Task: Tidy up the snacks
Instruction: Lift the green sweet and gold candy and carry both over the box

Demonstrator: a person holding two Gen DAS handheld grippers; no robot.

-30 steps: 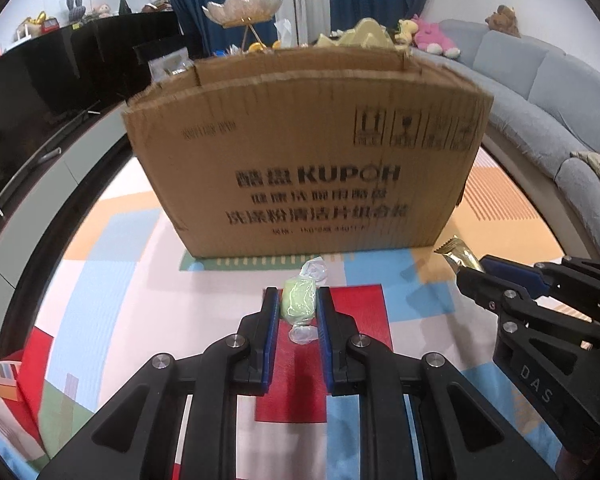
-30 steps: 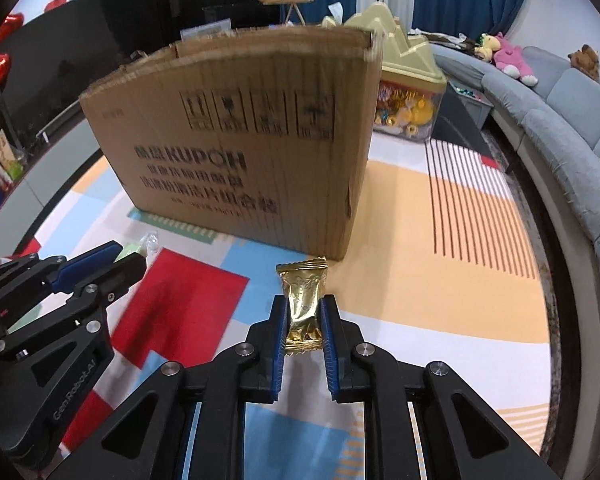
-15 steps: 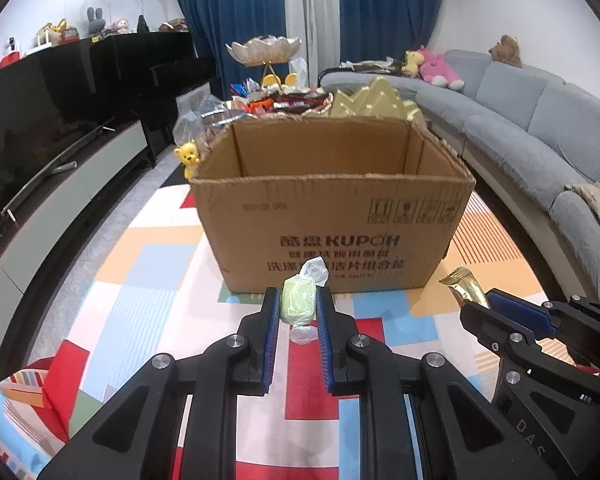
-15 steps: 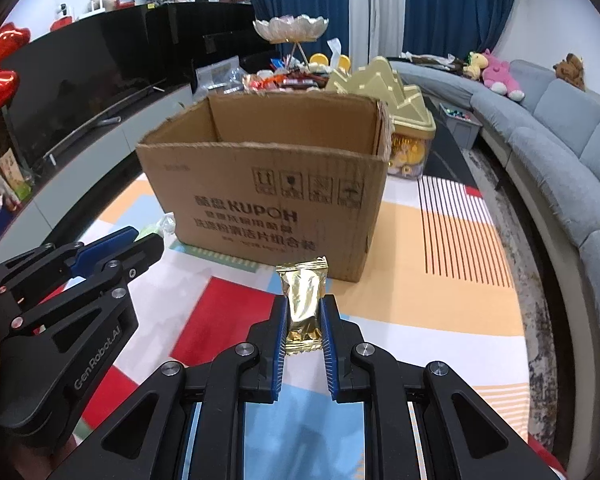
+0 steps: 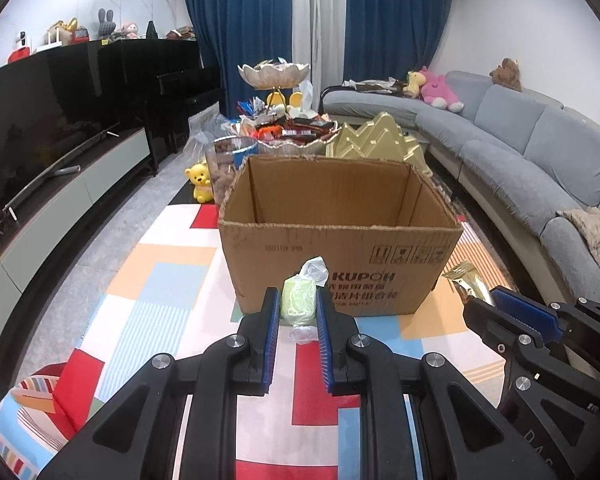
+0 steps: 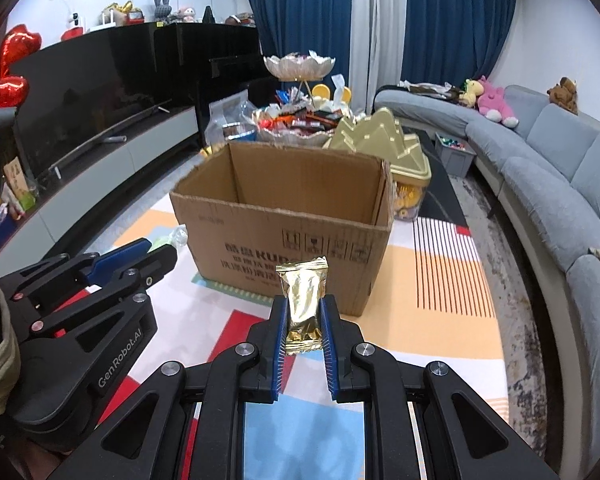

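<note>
Left wrist view: my left gripper point(image 5: 297, 308) is clamped on a pale green wrapped candy point(image 5: 299, 303), held before the open cardboard box point(image 5: 340, 268). My right gripper point(image 6: 303, 316) pinches a gold foil snack packet point(image 6: 303, 300) near the box's front corner.

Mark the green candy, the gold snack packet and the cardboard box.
green candy point(image 5: 298, 307), left wrist view, middle of wrapper.
gold snack packet point(image 6: 302, 300), right wrist view, packet body.
cardboard box point(image 5: 284, 246), left wrist view, front wall.
</note>
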